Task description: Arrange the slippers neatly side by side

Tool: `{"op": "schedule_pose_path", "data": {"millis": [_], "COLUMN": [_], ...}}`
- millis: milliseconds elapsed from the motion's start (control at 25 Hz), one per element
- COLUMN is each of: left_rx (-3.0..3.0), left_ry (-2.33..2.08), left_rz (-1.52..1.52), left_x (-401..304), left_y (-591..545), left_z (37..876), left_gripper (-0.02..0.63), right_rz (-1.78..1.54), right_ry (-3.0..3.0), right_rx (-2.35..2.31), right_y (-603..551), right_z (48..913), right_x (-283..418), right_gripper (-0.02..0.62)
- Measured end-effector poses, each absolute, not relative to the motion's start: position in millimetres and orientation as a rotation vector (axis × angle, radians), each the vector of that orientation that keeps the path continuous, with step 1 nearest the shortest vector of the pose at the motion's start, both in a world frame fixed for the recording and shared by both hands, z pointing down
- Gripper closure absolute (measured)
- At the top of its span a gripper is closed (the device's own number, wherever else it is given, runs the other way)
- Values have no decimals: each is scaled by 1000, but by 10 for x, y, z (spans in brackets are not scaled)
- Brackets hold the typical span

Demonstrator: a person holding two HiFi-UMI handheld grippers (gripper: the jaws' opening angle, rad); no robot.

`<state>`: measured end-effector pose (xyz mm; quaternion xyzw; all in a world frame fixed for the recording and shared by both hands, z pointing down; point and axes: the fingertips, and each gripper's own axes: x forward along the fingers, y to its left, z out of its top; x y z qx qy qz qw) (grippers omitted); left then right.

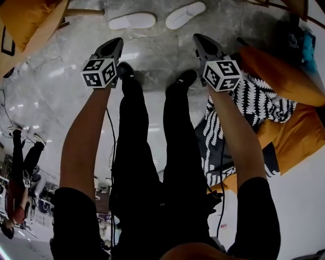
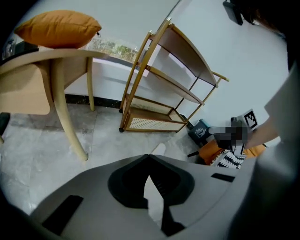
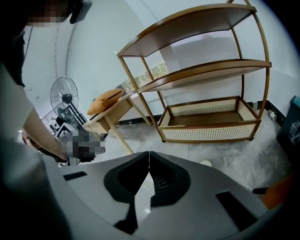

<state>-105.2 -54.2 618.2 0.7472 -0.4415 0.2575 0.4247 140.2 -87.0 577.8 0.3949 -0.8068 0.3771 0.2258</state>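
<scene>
Two white slippers lie on the grey marble floor at the top of the head view, the left slipper (image 1: 133, 21) lying nearly level and the right slipper (image 1: 186, 15) angled up to the right, with a gap between them. My left gripper (image 1: 118, 40) hangs short of the left slipper, its jaws shut and empty. My right gripper (image 1: 198, 36) hangs below the right slipper, also shut with nothing held. In the left gripper view a slipper tip (image 2: 158, 149) peeks over the closed left gripper (image 2: 149, 156). In the right gripper view a slipper toe (image 3: 205, 163) shows beside the closed right gripper (image 3: 149, 153).
A wooden shelf rack (image 3: 211, 117) stands against the white wall beyond the slippers. A wooden table (image 2: 51, 61) with an orange cushion (image 2: 58, 28) is to the left. Orange cushions (image 1: 284, 76) and a black-and-white patterned cloth (image 1: 259, 101) lie at the right. The person's black shoes (image 1: 125, 68) stand between the grippers.
</scene>
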Motion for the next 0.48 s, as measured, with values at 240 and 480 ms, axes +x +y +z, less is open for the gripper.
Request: {"op": "schedule_pose_path", "data": {"millis": [240,480], "left_rx": [1832,1823], "left_ry": [-1057,-1014], "left_rz": [667,715], "left_x": [-1139,-1184], "left_y": [-546,-487], "left_z": [6607,7000], "left_gripper": [592,592], "right_rz": [980,1007], "right_ry": [-2227,-2204], "right_rx": [954,1032], "right_y": [-714,-740], "right_z": [6249,6653], "right_x": [1307,1341], "right_gripper": [565,565]}}
